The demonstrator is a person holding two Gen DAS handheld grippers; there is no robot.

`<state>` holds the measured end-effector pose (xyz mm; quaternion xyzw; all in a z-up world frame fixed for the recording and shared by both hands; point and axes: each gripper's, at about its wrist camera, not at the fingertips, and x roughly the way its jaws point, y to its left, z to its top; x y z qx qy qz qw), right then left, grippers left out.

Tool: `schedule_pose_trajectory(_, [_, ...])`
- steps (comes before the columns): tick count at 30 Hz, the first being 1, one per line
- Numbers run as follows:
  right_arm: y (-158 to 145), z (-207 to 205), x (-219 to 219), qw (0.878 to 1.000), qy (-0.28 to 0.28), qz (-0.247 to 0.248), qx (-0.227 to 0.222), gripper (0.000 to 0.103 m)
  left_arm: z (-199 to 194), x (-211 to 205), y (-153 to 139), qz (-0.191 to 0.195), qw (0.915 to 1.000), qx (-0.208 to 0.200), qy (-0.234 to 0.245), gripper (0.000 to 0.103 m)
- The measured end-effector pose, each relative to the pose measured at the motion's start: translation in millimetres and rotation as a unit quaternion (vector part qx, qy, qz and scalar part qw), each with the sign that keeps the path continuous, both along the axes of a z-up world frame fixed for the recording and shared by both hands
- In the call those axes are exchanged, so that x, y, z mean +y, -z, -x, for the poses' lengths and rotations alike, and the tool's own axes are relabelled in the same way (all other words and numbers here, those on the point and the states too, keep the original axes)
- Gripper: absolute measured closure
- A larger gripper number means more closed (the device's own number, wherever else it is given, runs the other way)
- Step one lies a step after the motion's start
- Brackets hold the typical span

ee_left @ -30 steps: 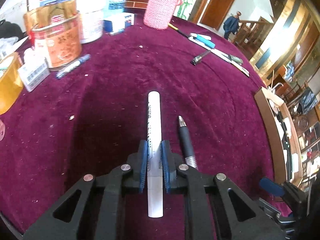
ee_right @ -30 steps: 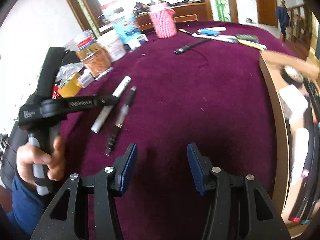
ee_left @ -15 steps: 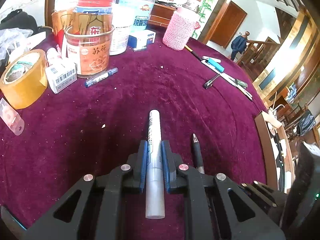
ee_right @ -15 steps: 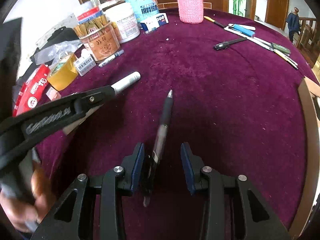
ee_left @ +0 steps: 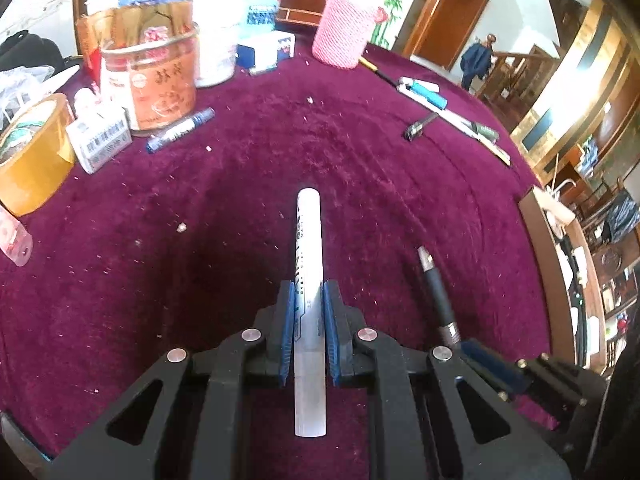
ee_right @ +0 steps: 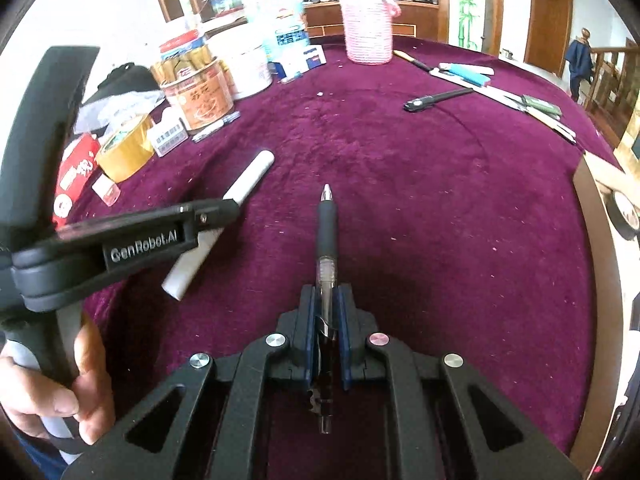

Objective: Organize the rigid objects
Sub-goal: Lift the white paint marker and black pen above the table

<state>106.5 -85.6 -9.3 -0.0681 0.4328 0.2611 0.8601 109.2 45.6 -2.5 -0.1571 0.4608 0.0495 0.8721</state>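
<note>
Two grippers, each clamped on one item: left gripper (ee_left: 307,320) holds a white marker (ee_left: 309,264); right gripper (ee_right: 325,332), jaws just closed, pinches a black pen (ee_right: 326,236). Both hang above the cloth (ee_right: 440,200), well short of the pink cup (ee_right: 368,36). Lengthwise grips risk slipping when tilted.

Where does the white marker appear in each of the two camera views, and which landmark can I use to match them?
Left wrist view: the white marker runs up the lower centre, clamped in the left gripper.
Right wrist view: the white marker lies diagonally at centre-left, held in the left gripper, beside the black pen clamped in the right gripper.
Shared landmark: the pink knitted holder at the table's far side.
</note>
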Motion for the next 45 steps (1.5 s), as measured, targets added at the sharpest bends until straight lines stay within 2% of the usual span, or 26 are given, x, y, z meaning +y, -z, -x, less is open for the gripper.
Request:
schedule_pose_trajectory(4, [4, -8, -11, 1.0, 0.002, -0.029, 0.01, 0.094, -2, -5, 2, -0.019, 0.9998, 0.001, 0.004, 0.091])
schedule_pose_trajectory(10, [11, -15, -20, 0.996, -0.017, -0.084, 0.019, 0.094, -3, -20, 3, -0.077, 0.997, -0.007, 0.006, 0.091])
schedule_pose_trajectory(15, [2, -15, -30, 0.993, -0.02, -0.114, 0.0, 0.094, 0, -30, -3, -0.057, 0.9975, -0.031, 0.029, 0.091])
schedule_pose_trajectory(21, [-5, -18, -45, 0.989, -0.002, -0.15, 0.0, 0.094, 6, -40, -14, -0.045, 0.996, -0.063, 0.045, 0.091])
schedule_pose_trajectory(32, [-8, -20, -53, 0.984, 0.011, -0.175, 0.001, 0.094, 9, -47, -19, -0.035, 0.995, -0.075, 0.055, 0.091])
schedule_pose_trajectory(37, [-13, -18, -58, 0.983, 0.025, -0.179, -0.025, 0.094, 12, -57, -23, -0.058, 0.9923, -0.091, 0.062, 0.091])
schedule_pose_trajectory(45, [-33, -2, -68, 0.98, 0.047, -0.183, -0.059, 0.094, 25, -66, -39, -0.105, 0.9829, -0.144, 0.048, 0.091])
